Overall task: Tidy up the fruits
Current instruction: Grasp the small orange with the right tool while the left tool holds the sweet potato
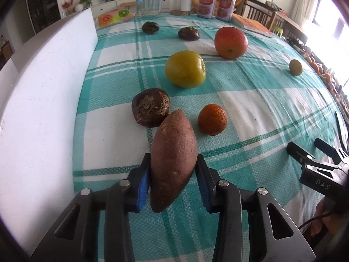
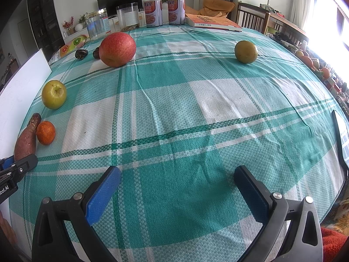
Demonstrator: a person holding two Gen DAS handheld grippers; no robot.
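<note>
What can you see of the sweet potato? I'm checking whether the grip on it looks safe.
The sweet potato is reddish-brown, spindle-shaped, with rough, speckled skin and tapered ends. It sits lengthwise between the left tongs, whose blue pads press its sides near the middle, its near tip jutting back past them. Its far tip lies close beside a dark brown water chestnut, contact uncertain. An orange tangerine sits just right of it. Whether it rests on the checked tablecloth is unclear.

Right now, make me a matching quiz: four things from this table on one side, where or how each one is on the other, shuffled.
Things:
1. sweet potato
2. red apple
3. small green fruit
4. right gripper

States:
A. alone on the cloth's far right
B. open over bare cloth
C. between the left gripper's fingers
D. just in front of a dark chestnut-like piece

Pairs: 1-C, 2-D, 3-A, 4-B
</note>
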